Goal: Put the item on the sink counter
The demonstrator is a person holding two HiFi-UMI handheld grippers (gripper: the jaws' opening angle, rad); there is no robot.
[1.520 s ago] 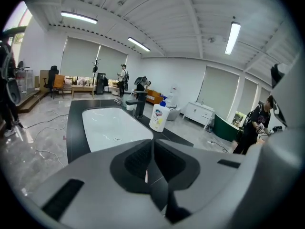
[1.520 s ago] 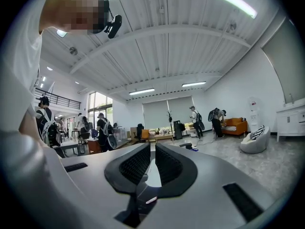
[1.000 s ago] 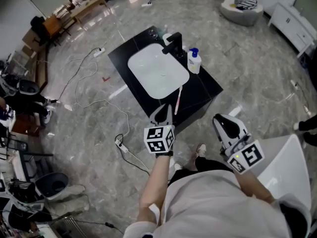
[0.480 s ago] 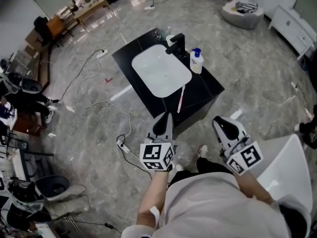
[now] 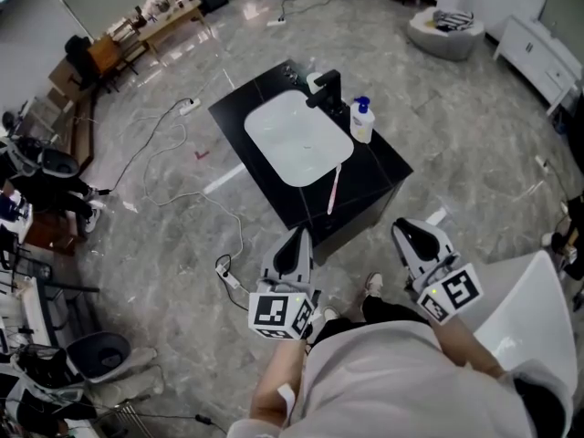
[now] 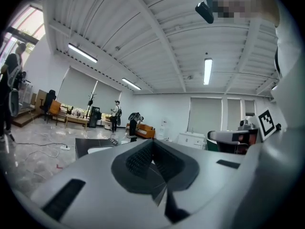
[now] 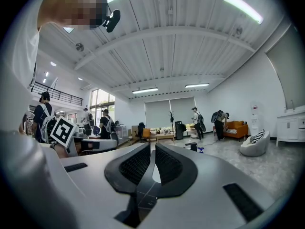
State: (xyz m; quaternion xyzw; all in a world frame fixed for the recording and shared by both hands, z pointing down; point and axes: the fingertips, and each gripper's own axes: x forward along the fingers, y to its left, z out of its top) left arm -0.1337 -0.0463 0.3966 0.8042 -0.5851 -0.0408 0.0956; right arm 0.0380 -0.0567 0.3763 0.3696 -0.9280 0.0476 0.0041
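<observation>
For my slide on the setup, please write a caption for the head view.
Left gripper and right gripper, both shut, near a black sink counter with a toothbrush on it.

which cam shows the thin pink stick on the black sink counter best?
Head view: the thin pink stick lies full length on the black sink counter, its top end at the white basin. Left gripper view catches only a far corner of the counter beyond its jaws, no stick; right gripper view shows none of it.
</observation>
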